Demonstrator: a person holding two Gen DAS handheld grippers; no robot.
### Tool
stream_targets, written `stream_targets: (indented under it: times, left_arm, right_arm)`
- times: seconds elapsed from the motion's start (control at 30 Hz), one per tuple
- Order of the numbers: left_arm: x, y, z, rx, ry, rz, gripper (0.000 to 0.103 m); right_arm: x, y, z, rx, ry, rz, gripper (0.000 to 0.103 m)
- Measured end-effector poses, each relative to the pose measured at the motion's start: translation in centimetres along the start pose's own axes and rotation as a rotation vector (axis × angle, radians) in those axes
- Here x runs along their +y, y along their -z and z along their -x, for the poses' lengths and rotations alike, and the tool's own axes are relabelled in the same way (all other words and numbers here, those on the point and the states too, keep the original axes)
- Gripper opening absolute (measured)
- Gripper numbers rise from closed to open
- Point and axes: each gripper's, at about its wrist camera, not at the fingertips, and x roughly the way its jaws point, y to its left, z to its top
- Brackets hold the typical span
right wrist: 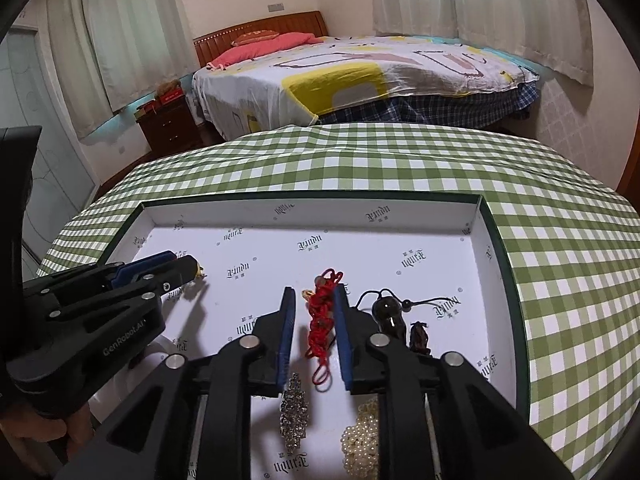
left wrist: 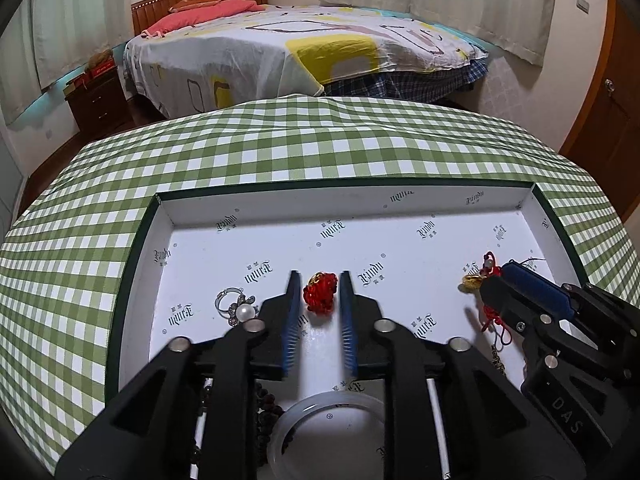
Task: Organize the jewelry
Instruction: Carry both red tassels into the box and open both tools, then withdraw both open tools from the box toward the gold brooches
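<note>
A shallow white box (left wrist: pixel 400 195) with a dark green rim lies on a green checked tablecloth and holds the jewelry. My left gripper (left wrist: pixel 319 280) is open, its blue pads on either side of a red beaded charm (left wrist: pixel 320 293) without touching it. My right gripper (right wrist: pixel 313 296) is open around a red knotted cord charm (right wrist: pixel 322 320) with a small gold piece (right wrist: pixel 307 293); the same charm shows in the left wrist view (left wrist: pixel 480 276). The right gripper also shows in the left wrist view (left wrist: pixel 494 274), and the left gripper in the right wrist view (right wrist: pixel 188 266).
A pearl flower ring (left wrist: pixel 238 306), a white bangle (left wrist: pixel 320 432) and dark wooden beads (left wrist: pixel 266 412) lie near the left gripper. A rhinestone clip (right wrist: pixel 294 412), a pearl bracelet (right wrist: pixel 360 440), a dark pendant on a cord (right wrist: pixel 386 312) and a small brown piece (right wrist: pixel 418 336) lie near the right. A bed stands beyond the table.
</note>
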Motion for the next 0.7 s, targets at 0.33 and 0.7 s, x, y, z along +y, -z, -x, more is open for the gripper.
stream_targets:
  times: [0.33, 0.7]
  left_arm:
    - [0.3, -0.1, 0.7, -0.022, 0.001, 0.008, 0.05]
    - [0.6, 0.2, 1.9, -0.057, -0.007, 0.01, 0.06]
  right_arm:
    - [0.0, 0.0, 0.6, -0.021, 0.006, -0.006, 0.039]
    - [-0.4, -0.1, 2.2, -0.062, 0.022, -0.012, 0.047]
